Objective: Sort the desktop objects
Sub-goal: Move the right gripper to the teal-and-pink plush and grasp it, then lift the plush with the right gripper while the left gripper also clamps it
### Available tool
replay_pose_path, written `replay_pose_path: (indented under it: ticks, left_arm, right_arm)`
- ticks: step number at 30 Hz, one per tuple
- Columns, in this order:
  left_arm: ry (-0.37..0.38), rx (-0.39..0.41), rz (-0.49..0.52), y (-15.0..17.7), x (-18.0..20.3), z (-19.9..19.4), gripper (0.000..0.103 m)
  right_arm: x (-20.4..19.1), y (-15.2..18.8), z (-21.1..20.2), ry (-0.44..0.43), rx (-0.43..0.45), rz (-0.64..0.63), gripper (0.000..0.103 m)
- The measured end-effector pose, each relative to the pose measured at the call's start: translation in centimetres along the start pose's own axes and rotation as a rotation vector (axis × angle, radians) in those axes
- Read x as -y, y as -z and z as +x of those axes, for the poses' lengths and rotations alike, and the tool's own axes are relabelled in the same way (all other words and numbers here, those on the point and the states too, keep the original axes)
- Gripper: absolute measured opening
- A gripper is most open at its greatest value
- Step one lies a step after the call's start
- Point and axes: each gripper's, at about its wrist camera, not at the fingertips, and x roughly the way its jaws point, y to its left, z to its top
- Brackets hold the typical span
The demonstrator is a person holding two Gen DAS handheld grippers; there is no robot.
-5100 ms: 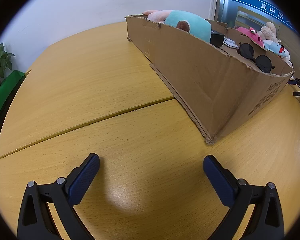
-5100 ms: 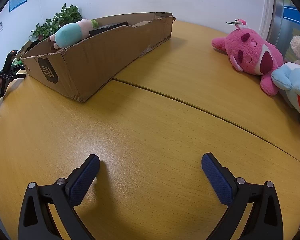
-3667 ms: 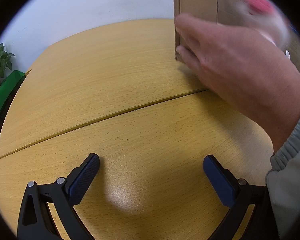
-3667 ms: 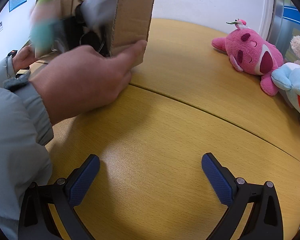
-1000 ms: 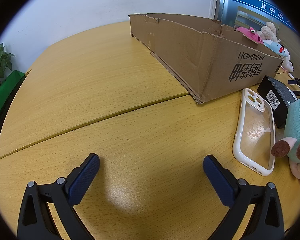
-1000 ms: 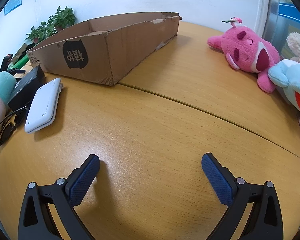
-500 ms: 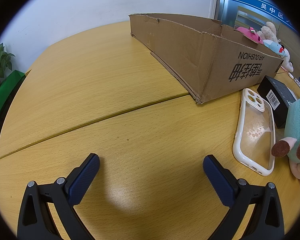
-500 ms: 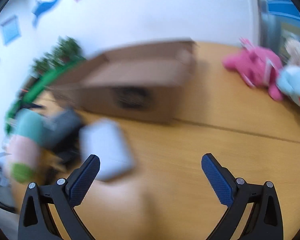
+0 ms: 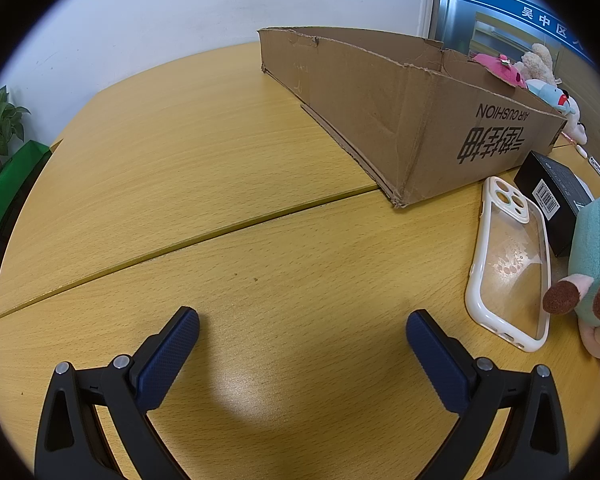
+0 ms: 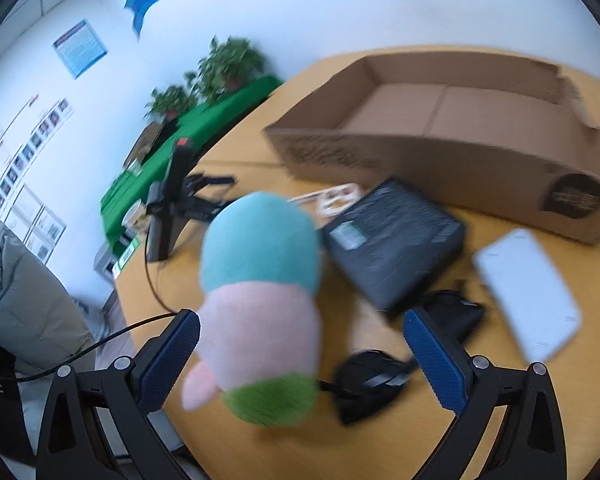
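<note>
Two grippers show, both with fingers spread wide and gripping nothing. The left gripper (image 9: 302,336) hovers over bare wood of the desk (image 9: 180,184). Ahead and to its right lies the cardboard box (image 9: 400,120), its printed end wall facing the camera. Just beside that end wall lies a clear phone case (image 9: 508,260) with a white rim, a black box (image 9: 556,196) with a barcode label alongside it, and a plush toy (image 9: 596,264) in teal with brown paws at the frame's right edge, touching the case.

The right gripper (image 10: 302,336) looks down on the pile – the view is blurred. The plush toy (image 10: 260,300), teal, pink and green, lies between its fingers nearer the left one; whether they touch it I cannot tell. Beyond lie the black box (image 10: 392,240), dark sunglasses (image 10: 380,376) and a white phone case (image 10: 528,292), all outside the cardboard box (image 10: 460,128), whose inside shows nothing – just bare cardboard. A sleeve (image 10: 20,300) of a grey padded jacket shows at left.
</note>
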Motion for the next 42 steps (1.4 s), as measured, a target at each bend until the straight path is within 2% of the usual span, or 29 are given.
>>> replay_pose_path:
  ticks: [4, 7, 8, 9, 18, 23, 26, 28, 32, 33, 34, 35, 37, 42]
  left_arm:
    - [0.0, 0.0, 0.0, 0.0, 0.0, 0.0, 0.103]
    - [0.0, 0.0, 0.0, 0.0, 0.0, 0.0, 0.103]
    - [0.0, 0.0, 0.0, 0.0, 0.0, 0.0, 0.103]
    - [0.0, 0.0, 0.0, 0.0, 0.0, 0.0, 0.103]
    - [-0.001, 0.0, 0.0, 0.0, 0.0, 0.0, 0.103]
    - [0.0, -0.001, 0.001, -0.2, 0.0, 0.2, 0.103]
    - [-0.001, -0.001, 0.0, -0.3, 0.0, 0.1, 0.103]
    - [-0.011, -0.001, -0.017, -0.2, -0.1, -0.1, 0.103]
    - [-0.082, 0.0, -0.115, -0.1, 1.3, -0.2, 0.103]
    - [-0.105, -0.002, -0.148, 0.1, 1.6, -0.3, 0.103]
    - [-0.118, -0.018, -0.167, 0.0, 1.6, -0.4, 0.103]
    - [-0.124, -0.063, -0.191, 0.0, 1.8, -0.6, 0.102]
    - [-0.105, -0.097, -0.235, 0.5, 2.7, -1.3, 0.102]
    - [-0.003, 0.061, -0.339, 1.3, 6.6, -8.0, 0.1]
  right_arm:
    - [-2.3, 0.0, 3.2, -0.005, -0.082, -0.042, 0.103]
    - [-2.2, 0.6, 4.8, 0.033, -0.128, -0.037, 0.103]
    - [-1.8, 0.8, 5.1, 0.003, -0.139, -0.012, 0.103]
    - [-1.4, 0.9, 5.2, -0.025, -0.143, 0.011, 0.103]
    - [-1.8, 1.1, 5.8, -0.089, -0.154, 0.025, 0.103]
    - [-0.6, 1.4, 5.3, -0.193, -0.119, 0.138, 0.103]
    - [-0.4, 1.7, 5.2, -0.172, -0.121, 0.151, 0.103]
    - [-0.5, 2.0, 5.3, -0.135, -0.129, 0.153, 0.103]
    - [-0.5, 2.6, 5.1, -0.141, -0.113, 0.18, 0.101]
    - [-0.8, 2.7, 5.1, -0.142, -0.103, 0.168, 0.097]
    - [-1.1, 2.7, 5.2, -0.149, -0.097, 0.159, 0.091]
    - [-1.5, 2.9, 5.2, -0.151, -0.09, 0.151, 0.09]
    - [-1.6, 3.2, 5.2, -0.137, -0.078, 0.121, 0.088]
    - [-2.3, 3.4, 5.1, -0.138, -0.055, 0.088, 0.084]
